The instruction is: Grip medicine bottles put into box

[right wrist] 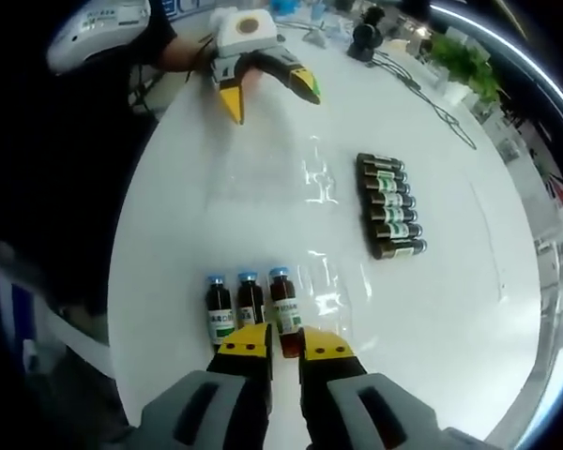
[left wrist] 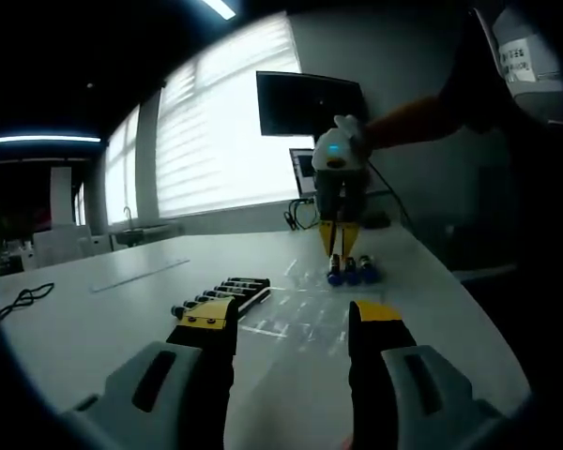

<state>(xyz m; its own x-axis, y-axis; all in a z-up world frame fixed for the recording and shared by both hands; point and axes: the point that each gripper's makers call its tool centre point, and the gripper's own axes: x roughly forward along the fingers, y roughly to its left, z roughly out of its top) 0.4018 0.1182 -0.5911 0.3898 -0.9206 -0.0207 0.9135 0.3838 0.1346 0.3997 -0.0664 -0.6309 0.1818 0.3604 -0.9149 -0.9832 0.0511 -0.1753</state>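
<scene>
Left gripper view pretty dim, backlit by bright blinds (left wrist: 216, 131), ceiling strip light (left wrist: 42, 140) glowing at left. White table (left wrist: 122, 300) greyish, glare patch mid-surface. Right gripper view way brighter, table (right wrist: 263, 169) near blown out, specular streaks in centre. Heavy fisheye bending at edges, corners soft, maybe slight motion blur.

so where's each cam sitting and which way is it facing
left gripper view: rides the left gripper, low over the white table, facing the window; the right gripper shows ahead, over three upright bottles.
right gripper view: rides the right gripper, looking down; its fingers close on one upright bottle, with the left gripper opposite.
Shared: the table, upright bottles, row of lying bottles, both grippers.
</scene>
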